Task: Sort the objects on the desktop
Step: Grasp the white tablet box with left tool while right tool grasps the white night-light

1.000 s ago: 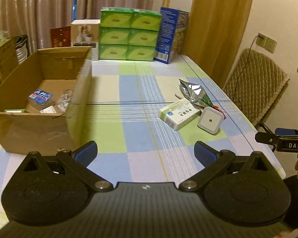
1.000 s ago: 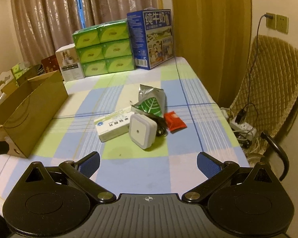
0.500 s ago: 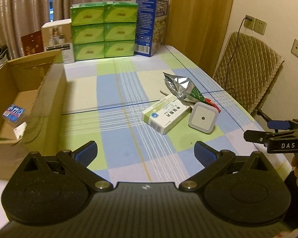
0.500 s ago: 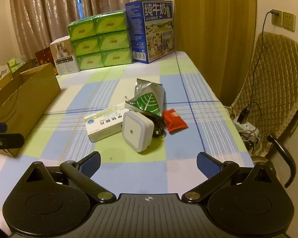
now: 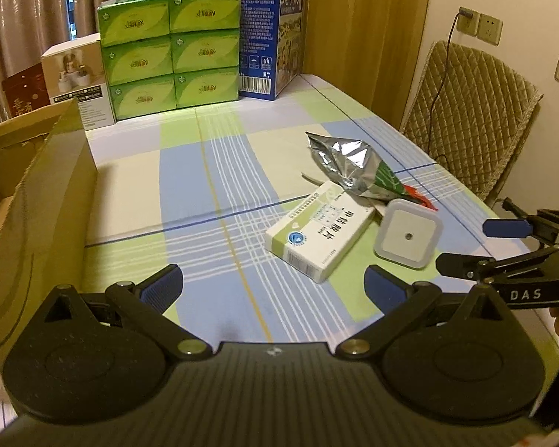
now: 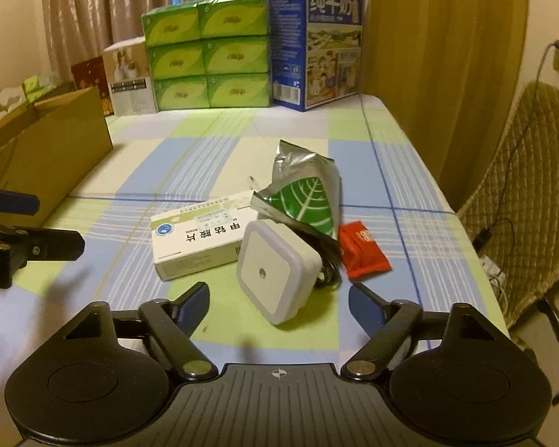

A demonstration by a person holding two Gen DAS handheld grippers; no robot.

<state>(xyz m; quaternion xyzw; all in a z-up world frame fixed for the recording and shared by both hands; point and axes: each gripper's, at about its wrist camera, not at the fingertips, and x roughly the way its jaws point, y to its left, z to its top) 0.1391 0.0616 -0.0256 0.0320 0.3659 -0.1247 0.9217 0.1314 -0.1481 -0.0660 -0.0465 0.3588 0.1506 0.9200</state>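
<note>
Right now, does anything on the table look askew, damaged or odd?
Mildly. The foil pouch is crumpled and torn open, leaning over the medicine box. The white plug-in light sits tilted, on a dark cable. Nothing is spilled.

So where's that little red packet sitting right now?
In the right wrist view the red packet lies flat on the checked tablecloth, right of the white square night light and just below the green-leaf foil bag.
</note>
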